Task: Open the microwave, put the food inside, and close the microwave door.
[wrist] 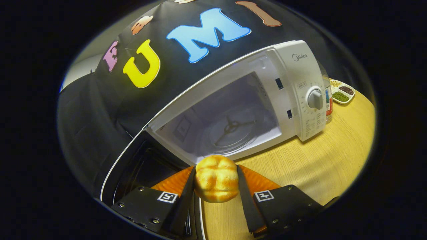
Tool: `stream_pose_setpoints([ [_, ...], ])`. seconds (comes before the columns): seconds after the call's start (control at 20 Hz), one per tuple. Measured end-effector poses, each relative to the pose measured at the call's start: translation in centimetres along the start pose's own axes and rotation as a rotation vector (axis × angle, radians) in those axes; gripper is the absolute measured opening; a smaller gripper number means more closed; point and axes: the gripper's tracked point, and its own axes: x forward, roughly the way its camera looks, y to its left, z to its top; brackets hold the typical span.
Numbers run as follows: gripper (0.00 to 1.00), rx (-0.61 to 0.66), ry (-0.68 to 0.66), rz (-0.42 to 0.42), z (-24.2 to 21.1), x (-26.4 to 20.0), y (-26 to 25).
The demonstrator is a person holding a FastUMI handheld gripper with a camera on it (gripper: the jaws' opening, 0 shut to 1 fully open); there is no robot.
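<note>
Bread roll (216, 178) clamped in tool (215, 173) — before microwave (233, 106) (door seemingly open).

hand-held gripper (216, 173) clamping bread roll (216, 182), open microwave (233, 110) ahead

We see a pale wooden table (333, 160) bearing the open white microwave (300, 86), a bottle (328, 100) and a divided dish (343, 91) of spices.
</note>
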Motion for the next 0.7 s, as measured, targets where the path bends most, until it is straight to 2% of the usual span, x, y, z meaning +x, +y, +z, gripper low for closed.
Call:
stream_pose_setpoints([
  [0.7, 0.69, 0.038, -0.153, -0.027, 3.5, 7.8, -1.4],
])
